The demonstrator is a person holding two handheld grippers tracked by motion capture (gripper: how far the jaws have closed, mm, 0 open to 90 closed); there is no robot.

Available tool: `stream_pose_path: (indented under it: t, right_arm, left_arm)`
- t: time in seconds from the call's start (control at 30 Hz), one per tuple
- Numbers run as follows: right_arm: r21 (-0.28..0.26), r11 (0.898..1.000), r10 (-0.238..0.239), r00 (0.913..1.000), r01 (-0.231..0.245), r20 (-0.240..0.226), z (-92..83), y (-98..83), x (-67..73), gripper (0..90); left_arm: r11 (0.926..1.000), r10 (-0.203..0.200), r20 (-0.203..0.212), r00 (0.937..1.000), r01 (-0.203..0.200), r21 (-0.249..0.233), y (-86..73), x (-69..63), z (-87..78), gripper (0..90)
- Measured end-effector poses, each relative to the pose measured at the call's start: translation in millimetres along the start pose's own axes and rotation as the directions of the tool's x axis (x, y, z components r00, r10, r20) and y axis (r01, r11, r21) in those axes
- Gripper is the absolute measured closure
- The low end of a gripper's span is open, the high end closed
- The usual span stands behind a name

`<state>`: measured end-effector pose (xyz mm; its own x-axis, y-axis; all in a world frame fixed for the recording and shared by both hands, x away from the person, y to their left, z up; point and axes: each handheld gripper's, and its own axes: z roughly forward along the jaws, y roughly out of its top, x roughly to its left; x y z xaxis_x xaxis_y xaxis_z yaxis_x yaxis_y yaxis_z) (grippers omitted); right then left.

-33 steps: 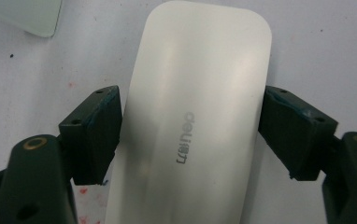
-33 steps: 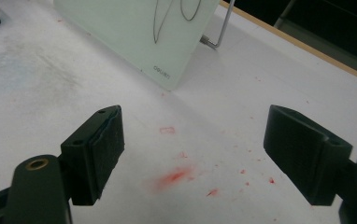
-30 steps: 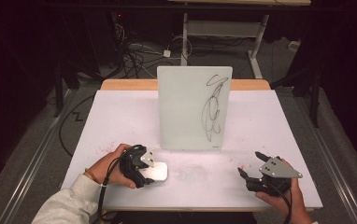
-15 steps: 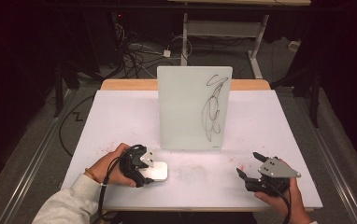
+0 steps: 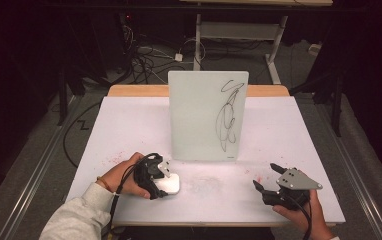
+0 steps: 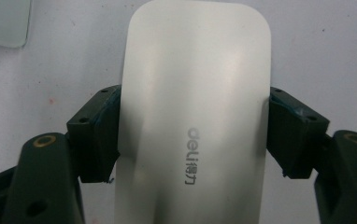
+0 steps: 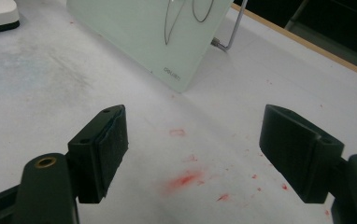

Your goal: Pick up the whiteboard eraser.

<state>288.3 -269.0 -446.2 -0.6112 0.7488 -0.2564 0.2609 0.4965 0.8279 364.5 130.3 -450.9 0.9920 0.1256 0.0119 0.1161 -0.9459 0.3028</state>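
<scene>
While the left gripper (image 5: 160,176) rests on the table (image 5: 129,125) just in front of the whiteboard's (image 5: 199,115) near-left corner, its jaws are clamped on the white eraser (image 5: 168,183). Left gripper view: the eraser (image 6: 193,116) lies lengthwise between the two pads, one pad pressed against each long side, its rounded far end reaching well beyond the fingertips (image 6: 95,128); grey "deli" lettering shows on its top face.

Count: one eraser, one whiteboard, two grippers. No containers on the table.

Whiteboard stands upright near the table's middle, propped on a metal stand (image 7: 230,30) behind it; a black scribble (image 5: 229,117) runs down the right part of its face.

Right gripper (image 5: 269,177) sits well to the right of the whiteboard and nearer the person, held in the right hand (image 5: 304,212). Its jaws stand wide apart with nothing between them; right gripper view shows bare table with red smudges (image 7: 186,179) between the pads, the whiteboard's lower corner (image 7: 167,42) beyond.
</scene>
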Motion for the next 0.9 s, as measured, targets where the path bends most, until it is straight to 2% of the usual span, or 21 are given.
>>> stream_pose_path:
  t: [0.07, 0.2, 0.23, 0.27, 0.33, 0.47, 0.53, 0.57, 0.6, 0.7, 0.77, 0.8, 0.9]
  right_arm:
    - [0.001, 1.000, 0.001, 1.0000, -0.001, -0.002, -0.1, -0.2, -0.3, 24.2]
    - [-0.006, 1.000, 0.000, 1.0000, 0.000, 0.001, -1.3, 0.4, -0.8, 24.2]
    - [-0.007, 1.000, 0.001, 1.0000, -0.001, 0.000, -1.6, 0.6, -1.2, 24.2]
    - [-0.009, 1.000, 0.003, 1.0000, -0.003, 0.003, -1.8, 0.7, -1.4, 24.2]
    - [-0.010, 1.000, 0.004, 0.9999, -0.004, 0.010, -2.3, 0.9, -1.7, 24.2]
    - [-0.018, 1.000, 0.012, 0.9997, -0.011, 0.022, -3.6, 1.1, -3.9, 24.3]
    - [-0.021, 1.000, 0.013, 0.9994, -0.013, 0.031, -4.5, 1.1, -5.0, 24.3]
    - [-0.024, 1.000, 0.016, 0.9993, -0.015, 0.034, -4.7, 1.1, -5.5, 24.4]
    - [-0.026, 1.000, 0.018, 0.9992, -0.017, 0.037, -4.8, 1.1, -5.9, 24.4]
    - [-0.024, 1.000, 0.016, 0.9990, -0.015, 0.041, -5.0, 1.4, -5.5, 24.4]
    - [-0.026, 1.000, 0.013, 0.9990, -0.012, 0.043, -5.1, 1.7, -4.7, 24.4]
    - [-0.028, 1.000, 0.010, 0.9990, -0.009, 0.043, -5.2, 1.9, -4.7, 24.4]
    - [-0.030, 1.000, 0.012, 0.9988, -0.010, 0.047, -5.6, 2.0, -5.1, 24.4]
  left_arm:
    - [1.0000, 0.006, -0.010, 0.9999, -0.006, 0.001, 0.1, -1.2, -0.9, 27.5]
    - [0.9999, -0.007, -0.035, 0.9994, 0.007, -0.010, -1.5, -2.7, -3.5, 28.6]
    - [0.9997, -0.010, -0.036, 0.9993, 0.009, -0.023, -3.0, -3.5, -5.6, 28.6]
    - [0.9984, -0.021, -0.052, 0.9984, 0.018, -0.054, -5.7, -5.0, -10.9, 28.7]
    - [0.9961, -0.036, -0.079, 0.9962, 0.030, -0.083, -8.3, -6.7, -16.8, 28.8]
    - [0.9846, -0.079, -0.136, 0.9876, 0.057, -0.165, -13.1, -10.2, -29.3, 28.8]
    - [0.9797, -0.090, -0.165, 0.9821, 0.057, -0.192, -13.9, -11.3, -33.1, 28.9]
    - [0.9797, -0.090, -0.165, 0.9821, 0.057, -0.192, -13.9, -11.3, -33.1, 28.9]
    - [0.9727, -0.111, -0.199, 0.9736, 0.066, -0.223, -13.5, -11.9, -35.0, 28.9]
    - [0.9606, -0.148, -0.253, 0.9562, 0.078, -0.267, -12.5, -12.6, -36.2, 28.9]
    - [0.9550, -0.162, -0.274, 0.9479, 0.081, -0.286, -12.0, -13.4, -36.4, 28.9]
    - [0.9550, -0.162, -0.274, 0.9479, 0.081, -0.286, -12.0, -13.4, -36.4, 28.9]
    - [0.9406, -0.197, -0.306, 0.9315, 0.092, -0.327, -11.1, -15.6, -37.2, 29.0]
